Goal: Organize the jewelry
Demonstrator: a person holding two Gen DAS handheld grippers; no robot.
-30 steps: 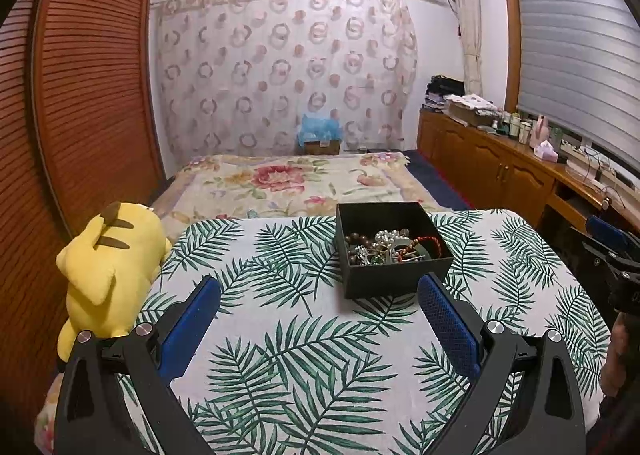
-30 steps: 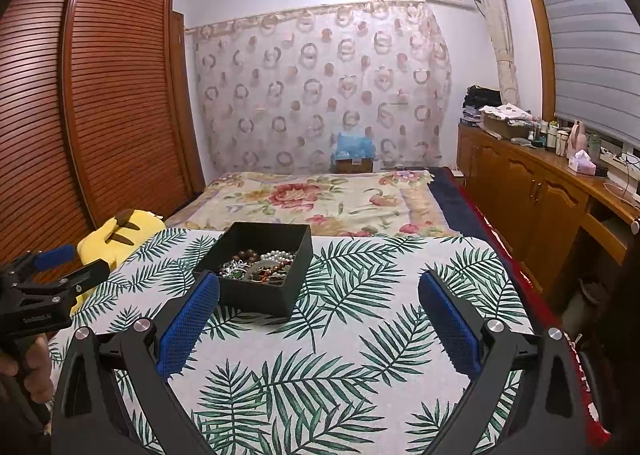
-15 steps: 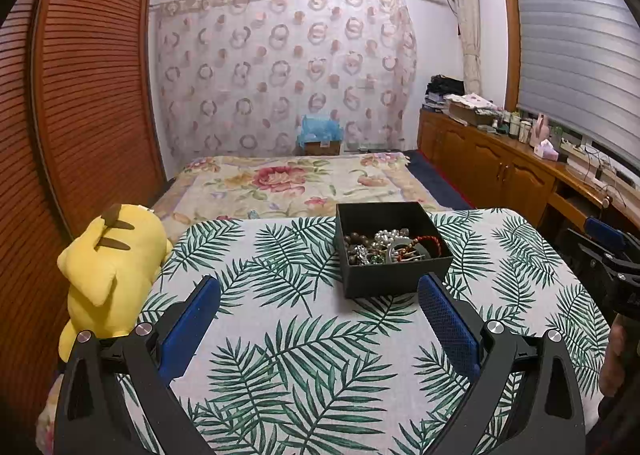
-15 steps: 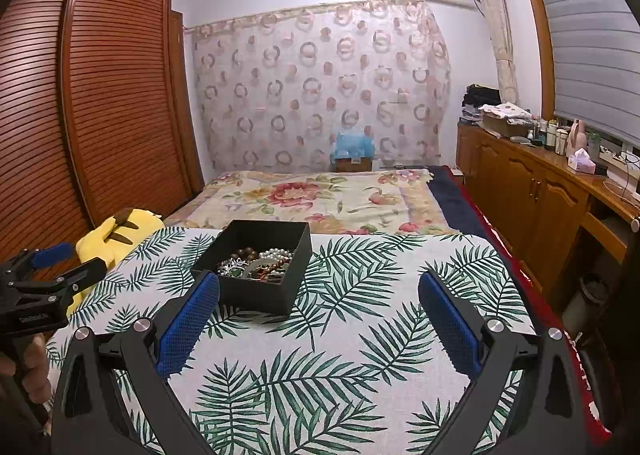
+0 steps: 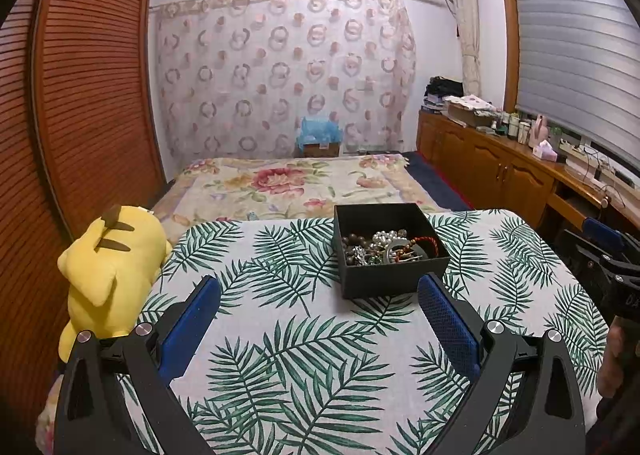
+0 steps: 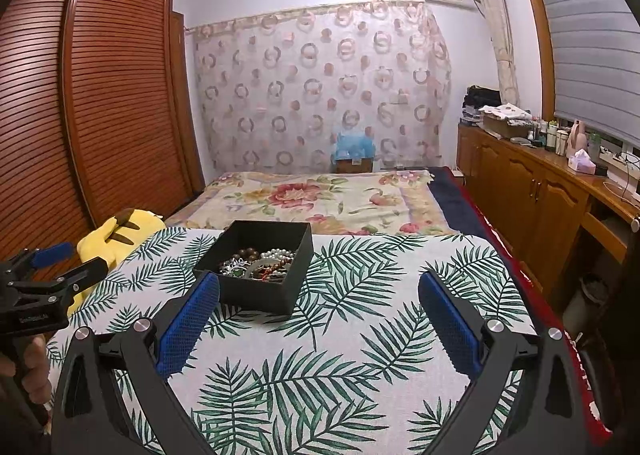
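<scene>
A black open box (image 5: 394,282) stands on the table with the palm-leaf cloth (image 5: 280,335). It holds a tangle of jewelry (image 5: 384,249): dark beads, pearls, a red cord bracelet. The box also shows in the right wrist view (image 6: 260,295) with the jewelry (image 6: 260,265) inside. My left gripper (image 5: 320,295) is open and empty, held over the cloth just short of the box. My right gripper (image 6: 320,295) is open and empty, to the right of the box. Each gripper shows at the edge of the other's view: the right (image 5: 608,255), the left (image 6: 44,275).
A yellow plush toy (image 5: 108,267) lies at the table's left edge. A bed with a floral cover (image 5: 296,187) lies beyond the table. A wooden wardrobe (image 5: 80,95) stands on the left. A low cabinet (image 5: 500,167) with bottles runs along the right.
Almost nothing has changed. Both grippers stay open and hold nearly still. The box has not moved.
</scene>
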